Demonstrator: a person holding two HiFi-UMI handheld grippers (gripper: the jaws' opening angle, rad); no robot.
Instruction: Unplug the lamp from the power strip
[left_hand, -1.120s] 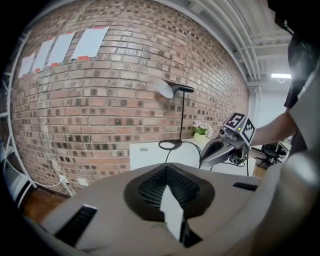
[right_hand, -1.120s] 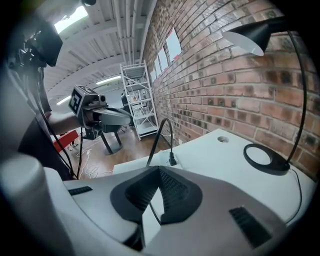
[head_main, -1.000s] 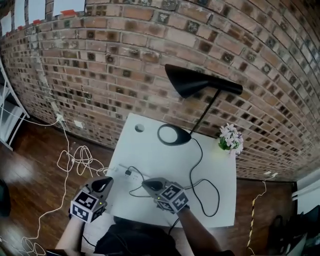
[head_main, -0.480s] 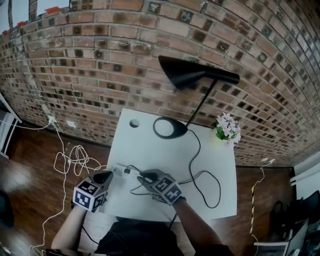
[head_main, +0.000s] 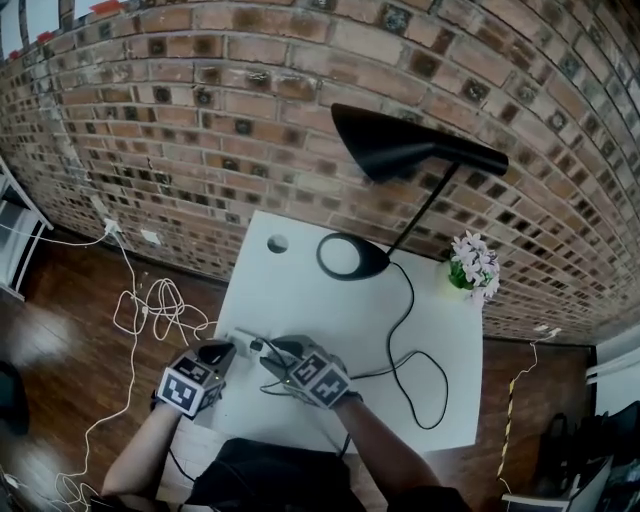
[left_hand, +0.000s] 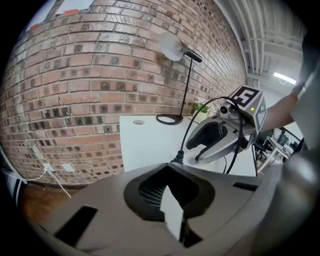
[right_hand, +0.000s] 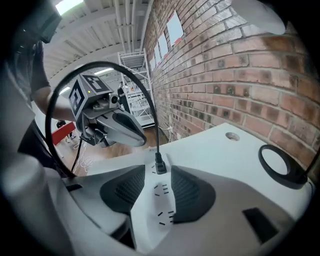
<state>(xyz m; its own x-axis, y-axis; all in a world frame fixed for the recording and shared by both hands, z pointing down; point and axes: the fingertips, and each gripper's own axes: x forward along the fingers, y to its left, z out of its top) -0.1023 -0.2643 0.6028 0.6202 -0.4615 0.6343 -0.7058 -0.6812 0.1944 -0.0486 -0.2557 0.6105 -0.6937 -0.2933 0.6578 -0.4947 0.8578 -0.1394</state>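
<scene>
power strip (right_hand: 160, 210) pinched by left gripper (head_main: 220, 350), right gripper (right_hand: 159, 175) jaws spread astride it, plug (right_hand: 160, 166), looping cord (right_hand: 100, 66) ahead

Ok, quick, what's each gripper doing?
Left gripper: shut on the white plastic power strip.
Right gripper: open, astride that strip, behind the black lamp plug.

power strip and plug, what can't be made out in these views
Power strip, head view: partly covered by the left gripper and right gripper; sockets too small to count.
Plug prongs: sunk in the strip, hidden in every view.
Strip end in the left gripper, left gripper view: buried between the fingers.
Lamp base, right gripper view: cut off by the right edge.
</scene>
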